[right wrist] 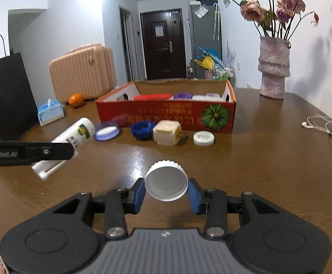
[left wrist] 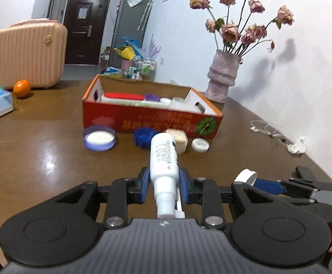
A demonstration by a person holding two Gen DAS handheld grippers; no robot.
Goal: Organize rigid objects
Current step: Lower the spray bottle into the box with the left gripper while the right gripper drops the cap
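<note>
A: While the left gripper (left wrist: 163,178) clamps the white bottle (left wrist: 163,155), where does its long axis point?
B: Toward the red box (left wrist: 147,118) mid-table; the right gripper (right wrist: 166,188) pinches the white cap (right wrist: 166,181), just beside it.

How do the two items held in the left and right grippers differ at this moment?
The left gripper is shut on a tall white bottle with a printed label; the right gripper is shut on a short, plain, ribbed white cap. The bottle lies lengthwise, base pointing away from the camera, while the cap's hollow side faces the camera. Both are white, rigid and held above the table.
</note>
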